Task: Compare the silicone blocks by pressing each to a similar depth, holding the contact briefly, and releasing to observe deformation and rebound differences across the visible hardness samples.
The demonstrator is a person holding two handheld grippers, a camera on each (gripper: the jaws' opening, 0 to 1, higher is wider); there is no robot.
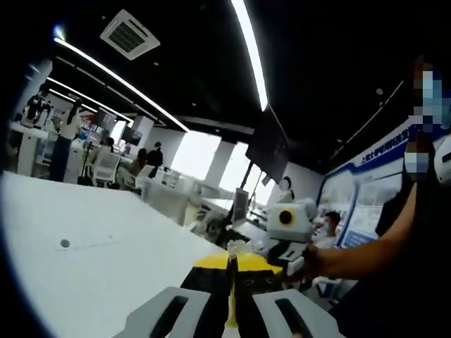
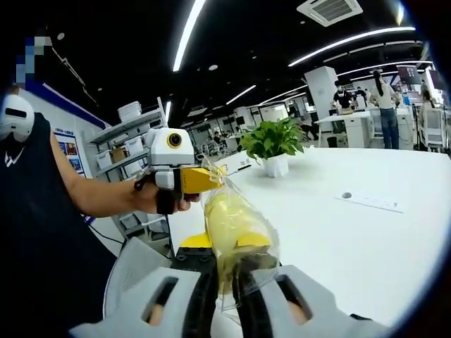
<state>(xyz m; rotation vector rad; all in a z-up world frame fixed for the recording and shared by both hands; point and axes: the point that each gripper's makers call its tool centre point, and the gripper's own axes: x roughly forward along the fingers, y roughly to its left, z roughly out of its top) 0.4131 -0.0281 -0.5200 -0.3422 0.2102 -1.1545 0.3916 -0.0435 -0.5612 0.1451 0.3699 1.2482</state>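
A clear plastic bag with a yellow silicone block inside hangs in the air between the two grippers. My right gripper is shut on the bag's near end. In the right gripper view, my left gripper, held in a person's hand, pinches the far crinkled end. In the left gripper view, my left gripper is shut on the bag, seen edge-on as a thin strip between the jaws. The right gripper sits just beyond, gripped by a hand. How much of the block lies between the jaws is hidden.
A wide white table lies under the grippers, with a small round hole in it. A potted plant stands at its far end. Shelves with bins stand behind the person. Other people and desks are far off.
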